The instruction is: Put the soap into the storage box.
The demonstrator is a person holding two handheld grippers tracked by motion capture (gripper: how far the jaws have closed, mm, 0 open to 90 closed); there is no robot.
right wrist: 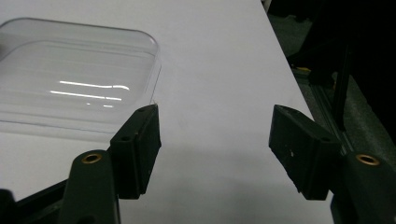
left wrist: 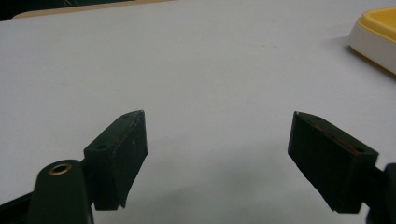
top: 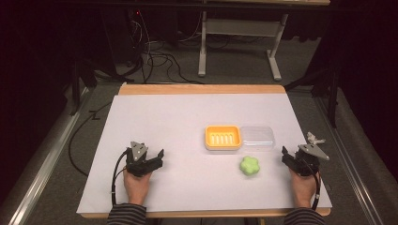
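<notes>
A dim room surrounds the white-covered counter (top: 187, 117). Grey carpet floor (top: 234, 65) lies beyond, with tangled black cables (top: 155, 58) far left and a white table frame (top: 239, 33) behind.

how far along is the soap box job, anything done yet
Nothing looks done yet. The green flower-shaped soap lies on the white sheet, outside the yellow soap dish. The clear lid sits open-side up right beside the dish, not on it. Nothing is in hand: the left gripper and right gripper are both open and empty. Probably left: soap into the dish, then the lid on.
</notes>
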